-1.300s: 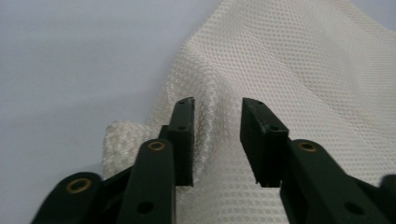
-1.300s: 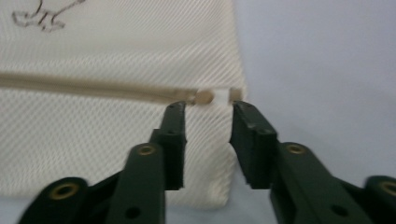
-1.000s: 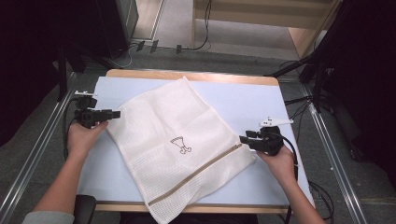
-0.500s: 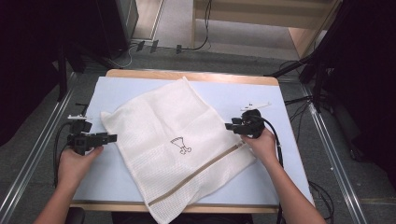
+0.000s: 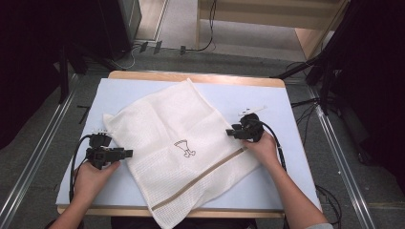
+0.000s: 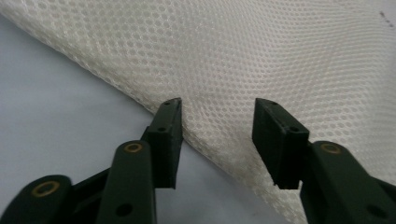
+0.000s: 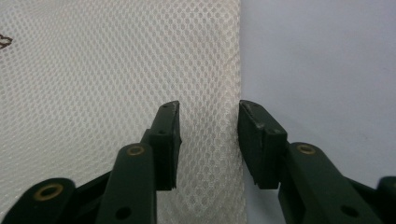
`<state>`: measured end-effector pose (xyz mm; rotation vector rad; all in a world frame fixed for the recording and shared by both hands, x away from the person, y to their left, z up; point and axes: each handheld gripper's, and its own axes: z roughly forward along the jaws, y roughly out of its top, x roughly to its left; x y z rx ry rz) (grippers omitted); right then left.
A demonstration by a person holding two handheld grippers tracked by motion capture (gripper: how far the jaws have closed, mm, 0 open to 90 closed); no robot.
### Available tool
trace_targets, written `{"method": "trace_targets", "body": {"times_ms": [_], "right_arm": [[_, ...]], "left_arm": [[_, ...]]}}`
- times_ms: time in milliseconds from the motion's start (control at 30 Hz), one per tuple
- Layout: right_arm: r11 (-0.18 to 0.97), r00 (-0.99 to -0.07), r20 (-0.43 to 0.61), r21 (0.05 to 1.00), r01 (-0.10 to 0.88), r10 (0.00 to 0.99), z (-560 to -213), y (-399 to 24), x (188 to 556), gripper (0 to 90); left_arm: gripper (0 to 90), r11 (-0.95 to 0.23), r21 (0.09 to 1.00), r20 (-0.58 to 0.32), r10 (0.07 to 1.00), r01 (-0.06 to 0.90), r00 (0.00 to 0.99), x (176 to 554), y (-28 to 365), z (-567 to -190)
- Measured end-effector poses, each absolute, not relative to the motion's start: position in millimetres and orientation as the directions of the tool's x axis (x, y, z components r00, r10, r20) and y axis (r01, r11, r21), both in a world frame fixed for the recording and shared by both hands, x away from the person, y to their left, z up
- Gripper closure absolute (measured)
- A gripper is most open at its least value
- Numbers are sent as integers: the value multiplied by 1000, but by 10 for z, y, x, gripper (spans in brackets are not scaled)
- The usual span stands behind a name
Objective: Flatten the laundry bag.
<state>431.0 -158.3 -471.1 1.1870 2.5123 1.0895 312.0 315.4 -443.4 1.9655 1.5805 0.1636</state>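
1. The left gripper point(image 5: 128, 153) sits at the near left of the table point(image 5: 305, 157), its tips at the left edge of the white mesh laundry bag point(image 5: 172, 129). In the left gripper view its jaws stand apart with the folded mesh edge point(image 6: 219, 135) between them; they have just been closing, but the pads do not press the cloth yet.
2. The mesh laundry bag lies flat and turned at an angle in the middle of the pale blue table, with a small brown printed mark point(image 5: 184, 148) near its centre and a beige zipper strip point(image 5: 210, 171) across its near part.
3. The right gripper point(image 5: 230, 132) is at the right edge of the bag. In the right gripper view its jaws are also apart and have just been closing, with the straight edge of the mesh point(image 7: 210, 126) between them, not yet pinched.
4. I think a risk is that a jaw catches only the top layer, because the mesh is thin and flat; then the bag opens instead of lifting.
5. Another risk: if one side closes earlier than the other, the cloth could slide and wrinkle.
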Motion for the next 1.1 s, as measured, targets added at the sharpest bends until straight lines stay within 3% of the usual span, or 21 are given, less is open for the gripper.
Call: {"method": "trace_targets", "body": {"times_ms": [200,300,1100], "right_arm": [[405,-660,174,668,624,731,-4712,-1561,4286,817],[405,-659,180,662,630,731,-4690,-1562,4276,862],[373,-623,167,673,638,764,-4624,-1862,3847,859]], "left_arm": [[808,-179,523,-225,914,833,338,3193,3107,-4446],[874,-166,524,-264,901,835,345,3275,3125,-4425],[888,-148,588,-314,864,795,393,4417,3045,-4329]]}}
